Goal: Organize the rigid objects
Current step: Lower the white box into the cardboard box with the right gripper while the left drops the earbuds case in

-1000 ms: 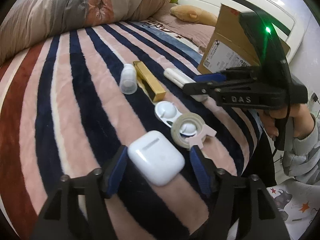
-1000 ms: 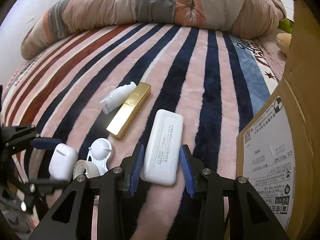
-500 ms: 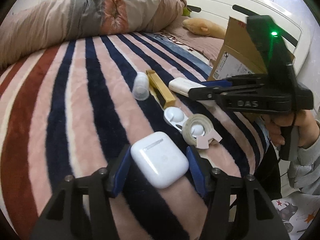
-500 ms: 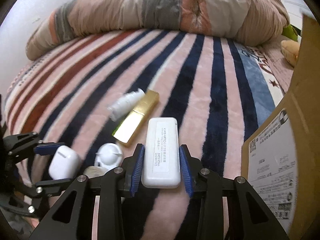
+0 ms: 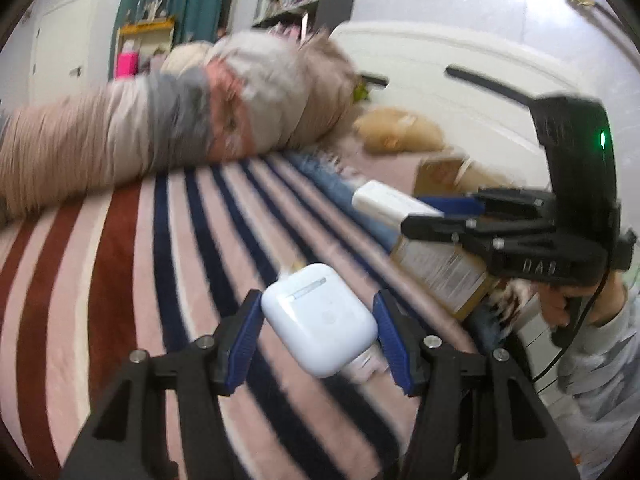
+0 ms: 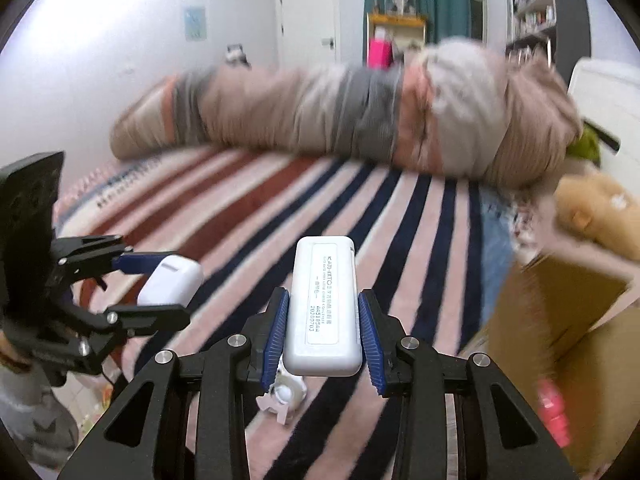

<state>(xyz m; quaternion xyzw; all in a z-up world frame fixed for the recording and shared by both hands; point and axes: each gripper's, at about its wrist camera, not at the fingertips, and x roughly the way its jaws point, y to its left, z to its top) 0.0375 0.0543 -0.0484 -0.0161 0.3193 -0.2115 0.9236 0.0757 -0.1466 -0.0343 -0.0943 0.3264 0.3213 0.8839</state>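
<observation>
My left gripper (image 5: pixel 318 330) is shut on a white earbud case (image 5: pixel 320 318) and holds it above the striped blanket (image 5: pixel 120 272). My right gripper (image 6: pixel 323 326) is shut on a long white rectangular case (image 6: pixel 324 306) with a printed label, also lifted off the bed. The right gripper with its case (image 5: pixel 394 202) shows at the right of the left wrist view. The left gripper with the earbud case (image 6: pixel 170 284) shows at the left of the right wrist view. A small white round item (image 6: pixel 286 394) lies on the blanket below the right gripper.
An open cardboard box (image 6: pixel 560 320) stands on the bed at the right, also seen in the left wrist view (image 5: pixel 440 268). A rolled quilt (image 6: pixel 340 112) lies across the far side. A tan plush toy (image 6: pixel 596 212) sits beyond the box.
Both grippers have lifted their cases off the blanket and tilted up. The gold bar, small bottle and tape roll have dropped out of view.
</observation>
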